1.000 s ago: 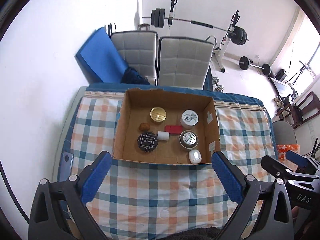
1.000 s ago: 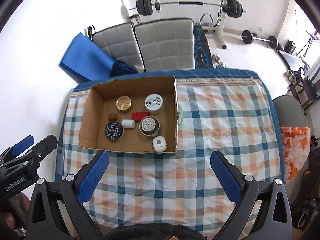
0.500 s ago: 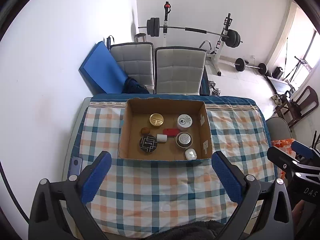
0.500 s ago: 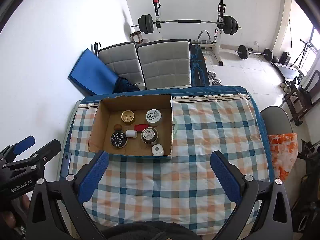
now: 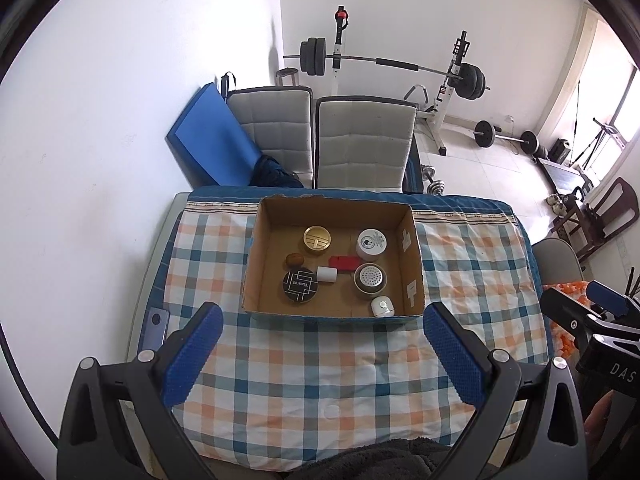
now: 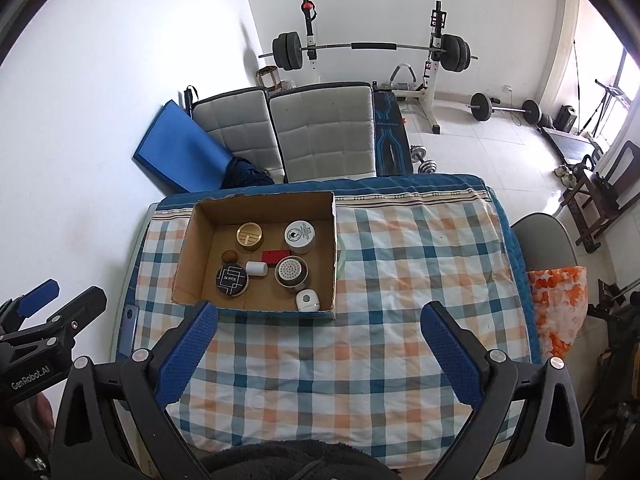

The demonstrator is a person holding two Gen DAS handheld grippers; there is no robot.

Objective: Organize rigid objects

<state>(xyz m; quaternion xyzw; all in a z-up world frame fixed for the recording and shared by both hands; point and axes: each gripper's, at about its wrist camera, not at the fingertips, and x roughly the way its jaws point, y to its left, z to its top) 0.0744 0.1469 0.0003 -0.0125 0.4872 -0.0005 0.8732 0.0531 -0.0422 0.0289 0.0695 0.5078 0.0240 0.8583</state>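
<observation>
A cardboard box (image 5: 414, 264) (image 6: 188, 256) stands at the back of a table under a checked cloth (image 5: 320, 364) (image 6: 380, 280). Inside lie a gold tin (image 5: 317, 239), a white jar (image 5: 371, 243), a red block (image 5: 344, 262), a perforated metal tin (image 5: 370, 278), a black tin (image 5: 299, 285), a small white cylinder (image 5: 326, 274), a brown nut-like piece (image 5: 295, 259) and a white capsule (image 5: 383, 306). My left gripper (image 5: 322, 324) is open and empty, high above the table's near side. My right gripper (image 6: 320, 322) is open and empty, likewise high.
A phone (image 5: 155, 326) lies at the table's left edge. Two grey chairs (image 5: 360, 140) and a blue mat (image 5: 212, 140) stand behind the table. A barbell rack (image 5: 384, 68) and weights are at the back. An orange-patterned bag (image 6: 556, 308) is on the right.
Both grippers have risen and pulled back from the table, so the box and table look smaller. Both stay open and empty. Nothing in the box has moved.
</observation>
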